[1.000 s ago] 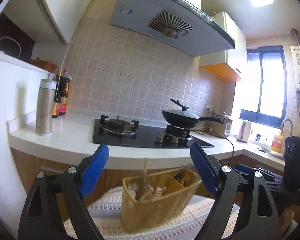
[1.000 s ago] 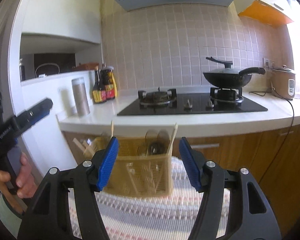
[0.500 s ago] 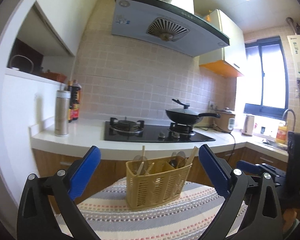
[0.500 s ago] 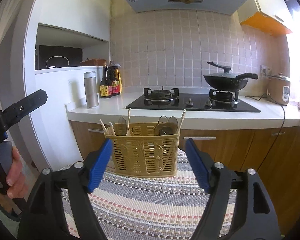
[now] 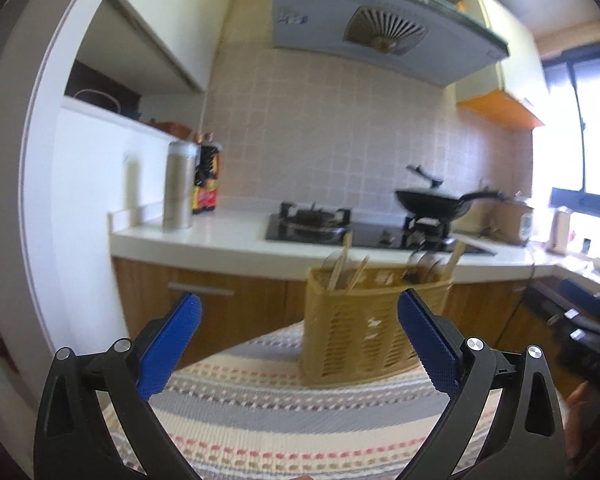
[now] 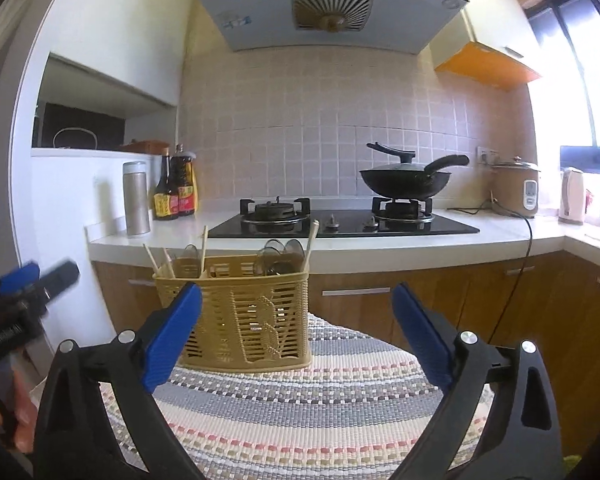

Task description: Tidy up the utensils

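2 grippers, fingers apart and empty, over striped mat (image 6: 300,412) before kitchen counter (image 6: 380,246).

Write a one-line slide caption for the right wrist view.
Open right claw faces a yellow utensil basket of chopsticks and spoons on a striped mat, kitchen stove behind.

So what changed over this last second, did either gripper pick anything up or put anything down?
No. Both grippers pulled back from the yellow utensil basket, which looks farther away in both views. The left gripper also swung left, so the basket now sits off to its right. The right gripper is open and empty, as is the left. The basket, with its chopsticks and spoons, stayed on the striped mat.
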Tool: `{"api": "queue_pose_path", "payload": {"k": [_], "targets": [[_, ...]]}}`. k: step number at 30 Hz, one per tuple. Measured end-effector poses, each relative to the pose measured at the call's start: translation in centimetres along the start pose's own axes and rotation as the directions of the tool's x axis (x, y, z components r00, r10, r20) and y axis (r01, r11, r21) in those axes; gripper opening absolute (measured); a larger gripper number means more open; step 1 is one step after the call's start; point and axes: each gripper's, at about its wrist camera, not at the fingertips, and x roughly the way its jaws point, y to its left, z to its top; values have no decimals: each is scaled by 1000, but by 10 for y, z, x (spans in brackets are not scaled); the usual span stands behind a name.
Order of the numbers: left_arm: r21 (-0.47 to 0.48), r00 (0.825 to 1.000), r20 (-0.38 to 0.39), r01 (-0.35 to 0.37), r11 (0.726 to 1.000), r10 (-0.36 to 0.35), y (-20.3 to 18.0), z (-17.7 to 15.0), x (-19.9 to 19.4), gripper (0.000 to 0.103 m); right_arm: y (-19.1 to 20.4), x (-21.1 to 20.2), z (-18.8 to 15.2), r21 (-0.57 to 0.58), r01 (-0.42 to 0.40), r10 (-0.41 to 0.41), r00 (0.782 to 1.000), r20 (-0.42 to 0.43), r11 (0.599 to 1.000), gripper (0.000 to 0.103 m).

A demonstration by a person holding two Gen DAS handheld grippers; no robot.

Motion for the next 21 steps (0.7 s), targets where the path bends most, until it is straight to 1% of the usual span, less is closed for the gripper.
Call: {"api": "queue_pose_path", "payload": {"k": [2, 5, 7, 8, 10, 12, 18, 21], "targets": [[11, 1000, -9, -17, 1000, 17, -1, -10, 7, 95, -2, 2, -6, 8, -3, 3, 1000, -3, 1000, 92], [-23, 999, -18, -36, 999, 36, 1, -23, 13, 95, -4, 6, -12, 14, -9, 9, 1000, -13, 1000, 95], [-22, 999, -46, -29, 999, 28, 0, -28, 18, 95, -8, 14, -18, 38, -25, 27, 998, -48, 999, 95], [3, 998, -53, -30, 1000, 30, -2, -30, 19, 95, -8, 16, -19, 37, -23, 26, 998, -63, 999, 95], [45, 997, -47, -53, 998, 55, -7, -34, 20, 95, -5, 16, -21, 20, 1, 1, 998, -63, 1000, 95], [80, 996, -55, -66, 995, 70, -10, -36, 22, 95, -1, 14, -22, -2, 44, -44, 998, -51, 999, 95], [44, 994, -82, -67, 997, 70, -2, -37, 24, 95, -1, 14, -25, 3, 49, -48, 997, -62, 999, 95], [44, 993, -89, -74, 996, 77, 1, -38, 26, 95, -3, 13, -25, 13, 45, -44, 997, -61, 999, 95]]}}
